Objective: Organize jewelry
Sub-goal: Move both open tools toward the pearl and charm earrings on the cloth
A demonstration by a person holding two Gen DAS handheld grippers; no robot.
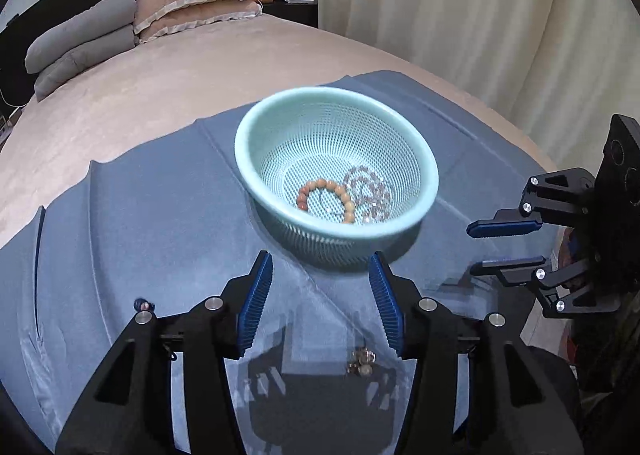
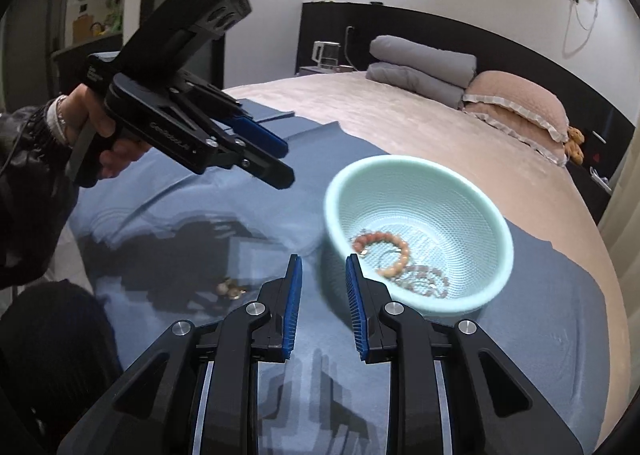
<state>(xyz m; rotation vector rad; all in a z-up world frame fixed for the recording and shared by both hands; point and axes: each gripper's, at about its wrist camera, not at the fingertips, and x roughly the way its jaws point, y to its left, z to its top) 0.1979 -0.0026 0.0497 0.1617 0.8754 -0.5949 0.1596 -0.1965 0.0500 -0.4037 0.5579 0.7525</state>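
A small cluster of jewelry point(image 1: 361, 362) was found on the blue cloth point(image 1: 120, 235), just below the half-open, empty left gripper point(image 1: 320, 287). The right gripper point(image 2: 322, 279) was narrowly parted, empty, near the basket point(image 2: 500, 231) of bracelets point(image 2: 384, 251).

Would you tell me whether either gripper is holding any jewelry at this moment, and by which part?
Neither: the left gripper and right gripper are both open and empty; the small jewelry piece lies loose on the blue cloth.
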